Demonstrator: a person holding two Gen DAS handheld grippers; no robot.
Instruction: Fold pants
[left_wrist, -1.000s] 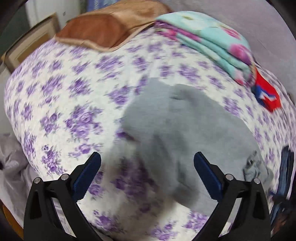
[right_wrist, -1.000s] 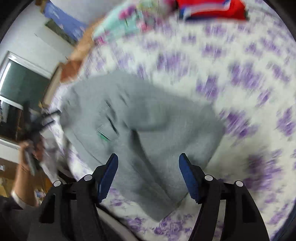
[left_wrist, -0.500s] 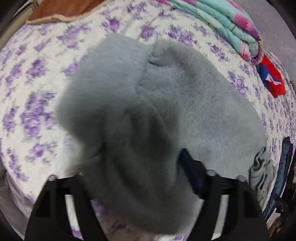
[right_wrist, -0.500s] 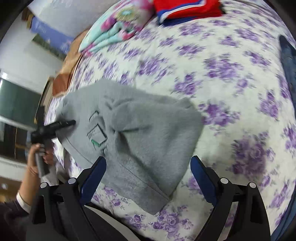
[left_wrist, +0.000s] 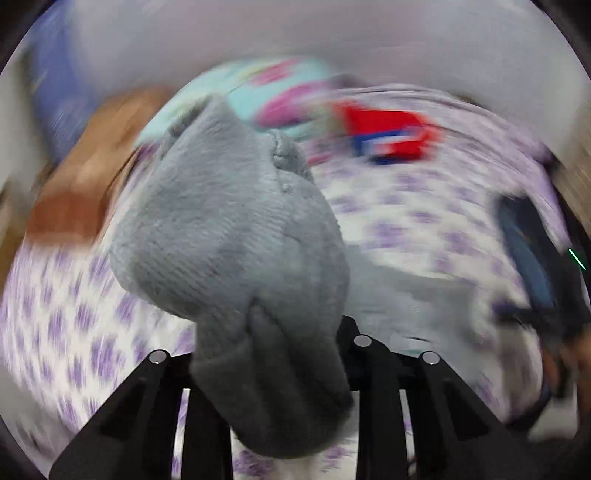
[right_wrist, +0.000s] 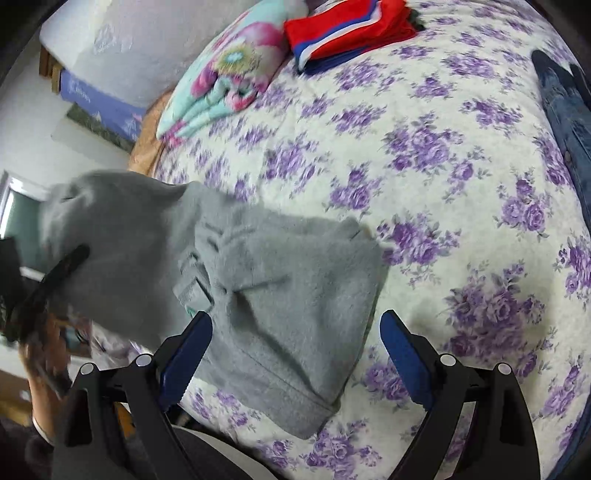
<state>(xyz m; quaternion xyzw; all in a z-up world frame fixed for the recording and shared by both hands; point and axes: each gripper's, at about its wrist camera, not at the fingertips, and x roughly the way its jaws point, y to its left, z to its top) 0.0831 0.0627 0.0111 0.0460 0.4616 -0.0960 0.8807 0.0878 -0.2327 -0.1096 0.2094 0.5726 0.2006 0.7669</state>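
Observation:
Grey fleece pants (right_wrist: 280, 295) lie bunched near the front edge of the bed with the purple-flowered cover (right_wrist: 461, 184). My left gripper (left_wrist: 269, 354) is shut on one end of the pants (left_wrist: 236, 258) and lifts it off the bed; the cloth hides its fingertips. It also shows in the right wrist view (right_wrist: 62, 266), at the left, under the raised cloth. My right gripper (right_wrist: 295, 343) is open and empty, its blue pads either side of the pants' near part, just above it.
A folded floral blanket (right_wrist: 225, 77) and a folded red, white and blue garment (right_wrist: 347, 33) lie at the bed's far end. Blue jeans (right_wrist: 565, 122) lie along the right edge. A brown pillow (left_wrist: 85, 184) lies at the far left.
My left gripper closed on the pants' end and raised it, swinging fast; its view is blurred. My right gripper stayed open above the pants and moved little.

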